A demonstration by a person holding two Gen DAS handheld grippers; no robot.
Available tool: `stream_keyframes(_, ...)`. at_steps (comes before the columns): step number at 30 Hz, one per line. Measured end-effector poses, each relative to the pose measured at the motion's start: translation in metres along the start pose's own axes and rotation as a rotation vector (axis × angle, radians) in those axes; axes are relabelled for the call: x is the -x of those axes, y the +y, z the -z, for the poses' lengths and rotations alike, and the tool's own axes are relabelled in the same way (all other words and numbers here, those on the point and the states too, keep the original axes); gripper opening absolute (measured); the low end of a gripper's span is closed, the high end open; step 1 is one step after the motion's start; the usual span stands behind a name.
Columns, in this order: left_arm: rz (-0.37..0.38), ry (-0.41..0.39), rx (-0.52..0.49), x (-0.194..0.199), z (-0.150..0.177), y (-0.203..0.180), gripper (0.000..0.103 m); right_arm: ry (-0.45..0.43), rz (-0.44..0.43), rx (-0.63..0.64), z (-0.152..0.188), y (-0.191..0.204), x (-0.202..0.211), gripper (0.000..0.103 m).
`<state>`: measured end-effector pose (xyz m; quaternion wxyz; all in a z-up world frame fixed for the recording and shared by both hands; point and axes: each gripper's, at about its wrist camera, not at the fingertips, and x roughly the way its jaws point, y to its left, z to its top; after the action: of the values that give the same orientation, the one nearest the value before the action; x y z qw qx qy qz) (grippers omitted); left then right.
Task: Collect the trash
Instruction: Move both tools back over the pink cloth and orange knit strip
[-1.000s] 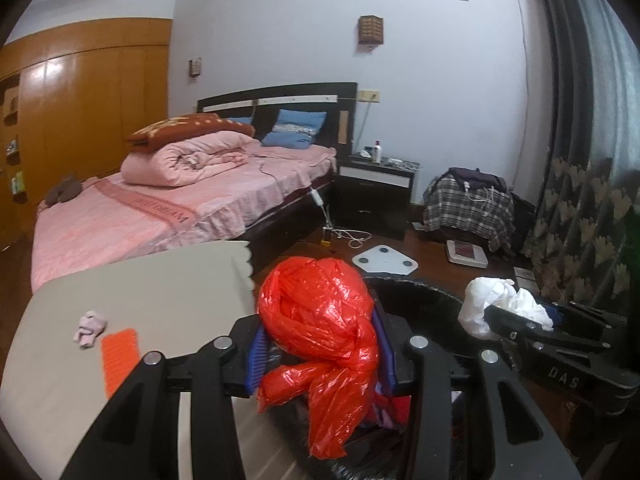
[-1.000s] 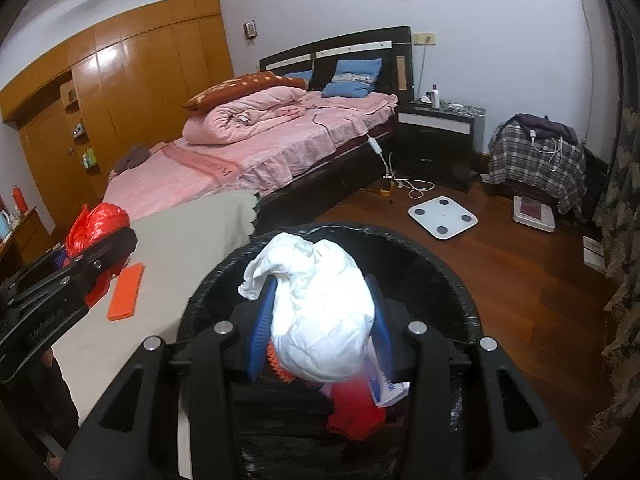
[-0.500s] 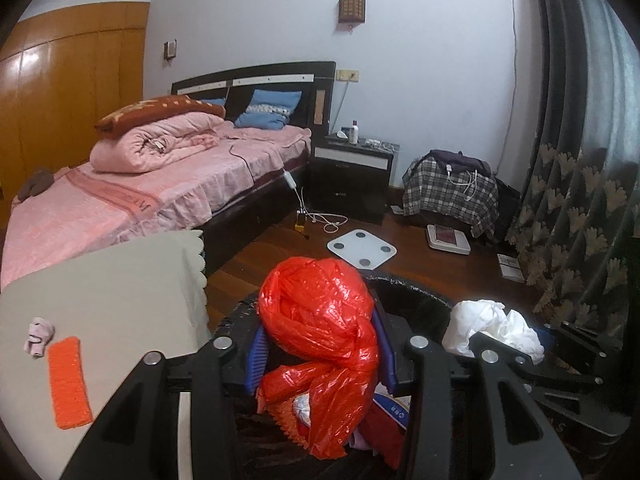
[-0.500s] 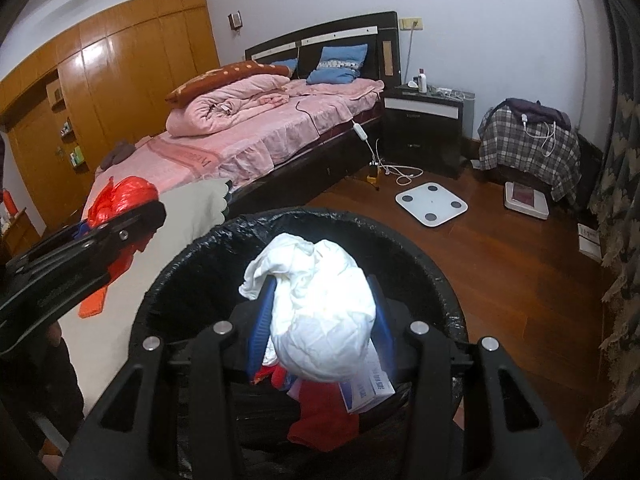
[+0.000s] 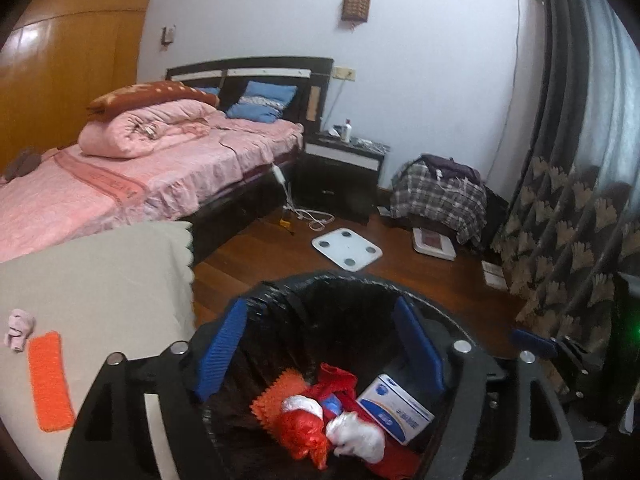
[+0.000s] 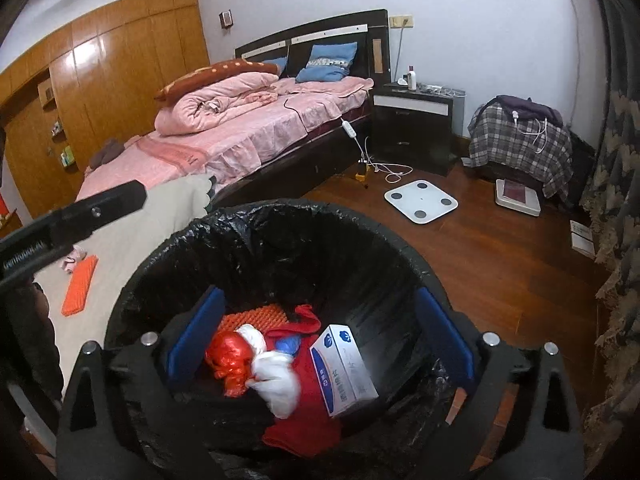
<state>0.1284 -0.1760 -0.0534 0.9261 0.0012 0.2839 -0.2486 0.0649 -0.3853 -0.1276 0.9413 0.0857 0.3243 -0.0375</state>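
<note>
- The left gripper (image 5: 320, 344) hangs over the bin (image 5: 448, 312) at the bottom of the left wrist view; its jaws have just been opening and stand wide apart with nothing between them.
- The right gripper (image 6: 320, 334) hangs over the same bin (image 6: 256, 216) at the bottom of the right wrist view; its jaws have just been opening too, spread very wide and empty.
- The red plastic bag (image 5: 302, 432) lies crumpled inside the bin, low in the frame, touching the white wad (image 5: 354, 436) just to its right.
- In the right wrist view the red plastic bag (image 6: 230, 356) and the white wad (image 6: 276, 380) lie together at the lower middle, beside a white and blue box (image 6: 344, 368).
- An orange ridged pad (image 5: 276, 398) and a red cloth (image 6: 304, 420) also lie in the bin.
- On the bench (image 5: 100, 280) at the left, an orange strip (image 5: 50, 380) lies just beside a small pink thing (image 5: 18, 328).
- The left gripper's black arm (image 6: 72, 216) crosses the left edge of the right wrist view.
</note>
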Motion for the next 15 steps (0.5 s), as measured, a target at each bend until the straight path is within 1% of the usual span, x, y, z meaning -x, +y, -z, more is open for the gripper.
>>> stream_keyframes(3, -0.030, -0.026, 0.003, 0.013, -0.003, 0.011, 0.079, -0.015, -0.006, -0.016, -0.004, 0.002, 0.007, 0.097)
stream_keyframes(6, -0.080, -0.053, 0.001, 0.031, -0.004, 0.025, 0.085, -0.033, -0.016, -0.017, -0.008, 0.010, 0.016, 0.097)
stream_keyframes(10, -0.150, -0.071, 0.003, 0.057, 0.003, 0.050, 0.088, -0.049, -0.037, 0.008, -0.014, 0.030, 0.023, 0.097)
stream_keyframes(14, -0.224, -0.074, 0.027, 0.084, 0.018, 0.081, 0.091, -0.048, -0.086, 0.035, -0.018, 0.061, 0.022, 0.097)
stream_keyframes(15, -0.252, -0.072, 0.039, 0.092, 0.023, 0.093, 0.091, -0.048, -0.098, 0.047, -0.020, 0.070, 0.021, 0.097)
